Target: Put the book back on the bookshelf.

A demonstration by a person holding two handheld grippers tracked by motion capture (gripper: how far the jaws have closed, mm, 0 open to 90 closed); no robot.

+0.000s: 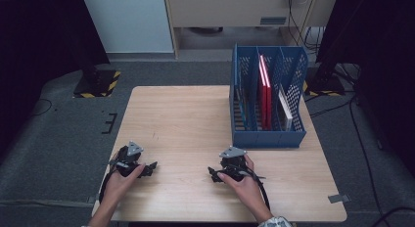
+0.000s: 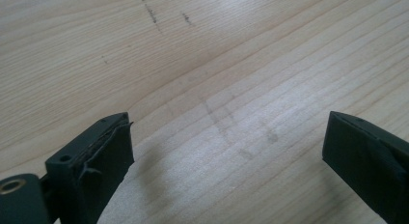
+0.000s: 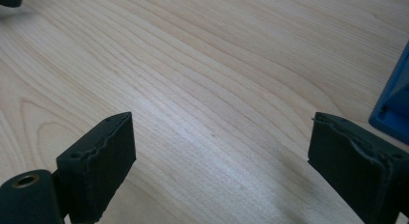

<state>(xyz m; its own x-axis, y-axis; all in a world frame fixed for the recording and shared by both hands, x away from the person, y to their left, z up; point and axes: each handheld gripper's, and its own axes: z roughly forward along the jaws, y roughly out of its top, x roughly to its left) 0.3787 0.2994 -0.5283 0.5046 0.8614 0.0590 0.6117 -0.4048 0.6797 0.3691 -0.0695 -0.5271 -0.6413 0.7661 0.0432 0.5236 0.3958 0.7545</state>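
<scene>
The table [image 1: 186, 124] was pale wood with fine grain; the file rack [image 1: 268, 139] was blue, holding a red folder [image 1: 265, 97]; both grippers had black jaws.

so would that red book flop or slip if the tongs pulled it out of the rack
Probably stiff: the red book stands straight in the blue rack. Its cover looks glossy, so it may slip. The slot looks narrow, so it could drag on the dividers.

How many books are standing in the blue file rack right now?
3, as far as visible: a dark one in the left slot, a red one in the middle, a white one on the right; the rack may hide more.
</scene>
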